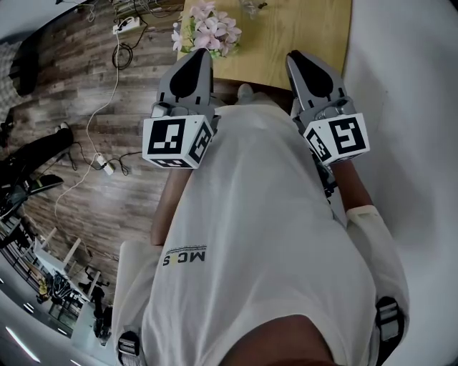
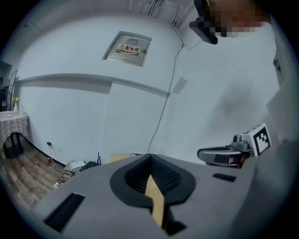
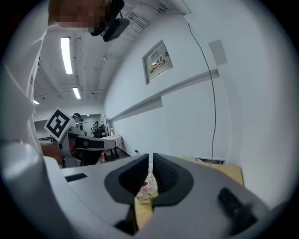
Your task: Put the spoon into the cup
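Observation:
No spoon shows in any view. A clear glass object (image 1: pixel 252 7) stands at the far edge of the wooden table (image 1: pixel 286 43); I cannot tell whether it is the cup. Both grippers are held close to the person's chest, short of the table's near edge, with their tips over it. My left gripper (image 1: pixel 202 51) (image 2: pixel 149 158) is shut with nothing in it. My right gripper (image 1: pixel 295 56) (image 3: pixel 151 156) is also shut and holds nothing. Each gripper view shows the other gripper off to the side.
Pink flowers (image 1: pixel 207 28) (image 3: pixel 148 189) stand at the table's left edge, ahead of the left gripper. Cables and a power strip (image 1: pixel 107 166) lie on the wood floor to the left. A white wall (image 1: pixel 401 86) runs along the right. The person's white shirt (image 1: pixel 265 214) fills the lower middle.

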The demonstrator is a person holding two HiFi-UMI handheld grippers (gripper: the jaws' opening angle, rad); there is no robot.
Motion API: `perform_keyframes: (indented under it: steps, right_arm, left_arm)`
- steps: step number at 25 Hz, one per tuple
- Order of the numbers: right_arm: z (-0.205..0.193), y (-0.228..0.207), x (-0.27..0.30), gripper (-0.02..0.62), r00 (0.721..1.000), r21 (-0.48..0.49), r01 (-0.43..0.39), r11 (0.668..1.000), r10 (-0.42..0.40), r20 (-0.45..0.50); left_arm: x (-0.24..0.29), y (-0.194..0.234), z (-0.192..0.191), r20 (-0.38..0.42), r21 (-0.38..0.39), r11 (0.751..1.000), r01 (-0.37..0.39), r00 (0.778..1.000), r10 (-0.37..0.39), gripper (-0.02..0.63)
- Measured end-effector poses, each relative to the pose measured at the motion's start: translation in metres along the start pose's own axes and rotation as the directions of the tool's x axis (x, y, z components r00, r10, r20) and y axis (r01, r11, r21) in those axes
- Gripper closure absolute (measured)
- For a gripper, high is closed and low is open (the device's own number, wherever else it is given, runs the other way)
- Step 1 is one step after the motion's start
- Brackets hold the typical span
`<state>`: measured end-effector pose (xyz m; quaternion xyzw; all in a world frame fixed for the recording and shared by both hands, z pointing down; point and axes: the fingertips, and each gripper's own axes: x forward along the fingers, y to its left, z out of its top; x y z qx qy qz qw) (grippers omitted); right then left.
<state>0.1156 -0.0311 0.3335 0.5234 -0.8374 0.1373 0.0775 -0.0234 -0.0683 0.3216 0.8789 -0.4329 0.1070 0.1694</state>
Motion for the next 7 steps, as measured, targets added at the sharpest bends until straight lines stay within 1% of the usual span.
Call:
perform_keyframes:
  steps: [7]
  right_arm:
    - [0.0034,-0.0004,0.0025,0.549,1.000,-0.016,-0.005,1.000,0.005,0.007]
  left_arm:
    - [-0.0001,-0.0049,-0.0048,0.001,0.001,1.000,0.016,1.000,-0.016,0.595]
